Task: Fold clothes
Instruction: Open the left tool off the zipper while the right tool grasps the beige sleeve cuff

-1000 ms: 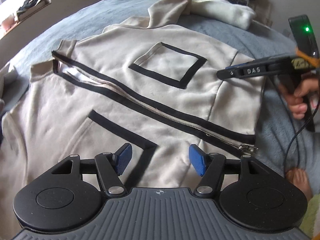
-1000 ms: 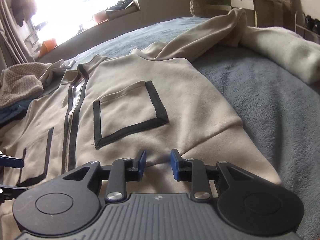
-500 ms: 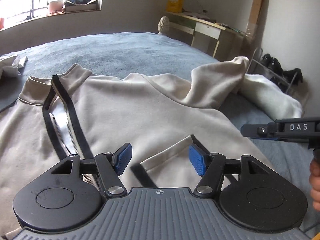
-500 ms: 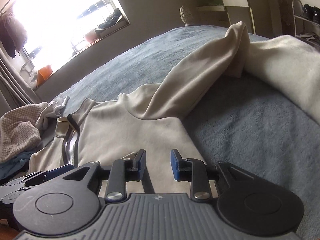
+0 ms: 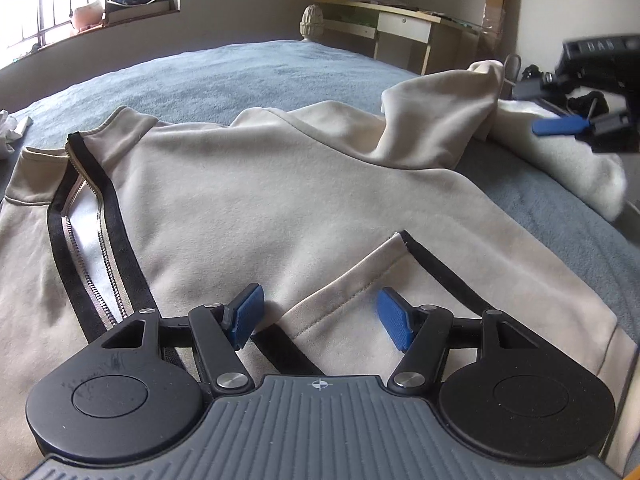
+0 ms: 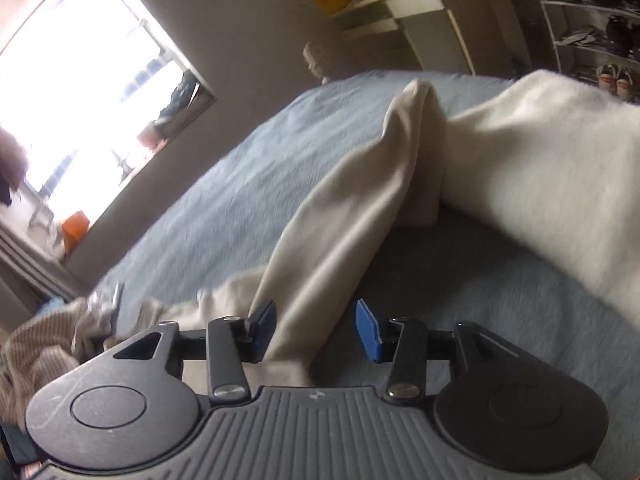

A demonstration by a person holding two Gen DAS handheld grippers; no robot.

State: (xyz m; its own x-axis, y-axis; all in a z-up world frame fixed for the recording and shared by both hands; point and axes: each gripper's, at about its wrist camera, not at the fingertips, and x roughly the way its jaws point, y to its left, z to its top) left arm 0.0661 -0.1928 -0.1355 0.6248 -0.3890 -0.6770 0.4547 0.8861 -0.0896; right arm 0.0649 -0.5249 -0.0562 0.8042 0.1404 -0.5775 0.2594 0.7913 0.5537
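We are noting: jacket (image 5: 280, 200) soft matt cloth, metal zip (image 5: 108, 268); bedcover (image 5: 240, 76) napped fabric; gripper pads (image 5: 394, 318) ribbed plastic.

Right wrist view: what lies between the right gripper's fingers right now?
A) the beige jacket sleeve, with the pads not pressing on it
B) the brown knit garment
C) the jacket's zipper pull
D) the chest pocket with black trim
A: the jacket sleeve runs up between the blue pads of the right gripper, whose jaws have just been opening and stand clear of the fabric.
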